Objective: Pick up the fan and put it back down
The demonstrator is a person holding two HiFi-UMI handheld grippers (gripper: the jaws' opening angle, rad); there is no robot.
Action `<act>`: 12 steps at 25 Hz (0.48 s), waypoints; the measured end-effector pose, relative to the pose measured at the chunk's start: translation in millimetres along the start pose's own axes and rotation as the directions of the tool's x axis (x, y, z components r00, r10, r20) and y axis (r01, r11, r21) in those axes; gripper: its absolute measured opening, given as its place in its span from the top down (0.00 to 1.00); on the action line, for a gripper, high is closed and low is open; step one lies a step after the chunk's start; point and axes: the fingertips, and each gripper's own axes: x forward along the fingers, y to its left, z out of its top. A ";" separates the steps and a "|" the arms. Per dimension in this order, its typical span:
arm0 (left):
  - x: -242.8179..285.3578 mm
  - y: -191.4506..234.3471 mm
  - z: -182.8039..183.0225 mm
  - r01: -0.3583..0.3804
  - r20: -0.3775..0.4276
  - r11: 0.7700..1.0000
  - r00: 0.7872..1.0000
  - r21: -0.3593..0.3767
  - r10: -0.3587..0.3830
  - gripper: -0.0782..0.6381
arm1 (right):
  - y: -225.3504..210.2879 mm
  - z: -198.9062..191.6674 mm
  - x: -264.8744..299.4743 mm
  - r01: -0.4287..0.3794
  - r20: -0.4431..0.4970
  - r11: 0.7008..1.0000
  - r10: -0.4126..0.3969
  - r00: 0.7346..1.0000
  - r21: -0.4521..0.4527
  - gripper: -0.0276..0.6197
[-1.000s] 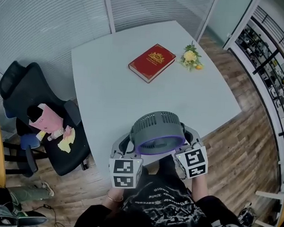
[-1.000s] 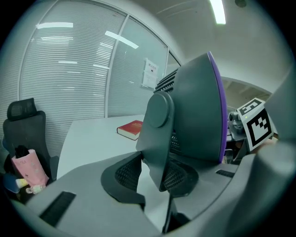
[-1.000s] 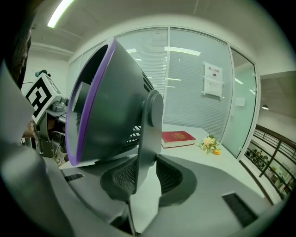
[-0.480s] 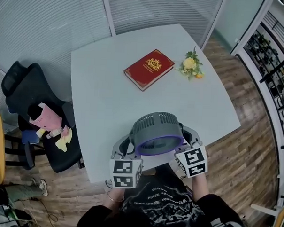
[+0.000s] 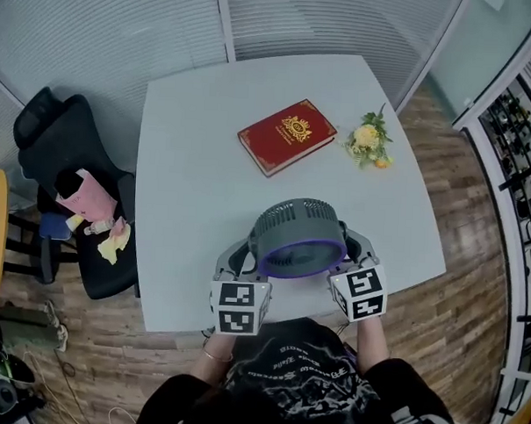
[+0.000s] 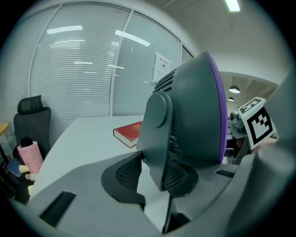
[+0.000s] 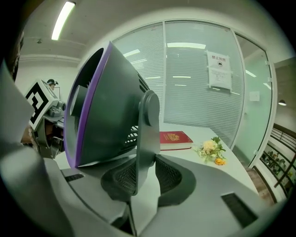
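While held over the pale counter's (image 5: 189, 159) near edge, the round grey plastic fan (image 5: 297, 230) with purple rim tilts face-up. The left gripper (image 6: 155, 180) jaws clamp one side bracket, and the right gripper (image 7: 141, 178) jaws are closing on the other.

The person wears a black shirt (image 5: 307, 375) with pale grey print, and a thin bracelet (image 5: 213, 357) shows just left of the shirt. Ahead of the shirt, the left gripper (image 5: 246, 254) is light grey plastic with dark mesh-textured pads (image 6: 124, 172) and a cube (image 5: 238, 308) of black-and-white square markers.
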 end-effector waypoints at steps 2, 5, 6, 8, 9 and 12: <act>12.1 -5.7 1.0 0.004 -0.003 1.000 1.000 -0.011 -0.004 0.74 | -12.7 -1.1 4.3 0.000 0.003 1.000 0.000 1.000 0.006 0.83; 27.5 -12.4 2.7 0.003 -0.002 1.000 1.000 -0.018 -0.003 0.74 | -28.7 -4.1 9.9 0.001 0.000 1.000 -0.001 1.000 0.005 0.83; 31.8 -13.9 3.1 0.002 -0.005 1.000 1.000 -0.019 -0.002 0.74 | -32.9 -5.3 11.9 0.000 -0.002 1.000 0.000 1.000 0.005 0.83; 39.9 -15.2 3.9 -0.004 -0.010 1.000 1.000 -0.018 0.003 0.74 | -40.0 -6.6 16.8 -0.003 -0.004 1.000 0.004 1.000 0.005 0.83; 44.2 -15.2 4.4 -0.007 -0.010 1.000 1.000 -0.018 0.006 0.74 | -43.3 -6.9 20.0 -0.006 -0.005 1.000 0.006 1.000 0.004 0.83; 59.2 -13.3 5.9 -0.019 -0.010 1.000 1.000 -0.017 0.019 0.74 | -53.4 -8.8 33.2 -0.021 -0.003 1.000 0.021 1.000 0.007 0.83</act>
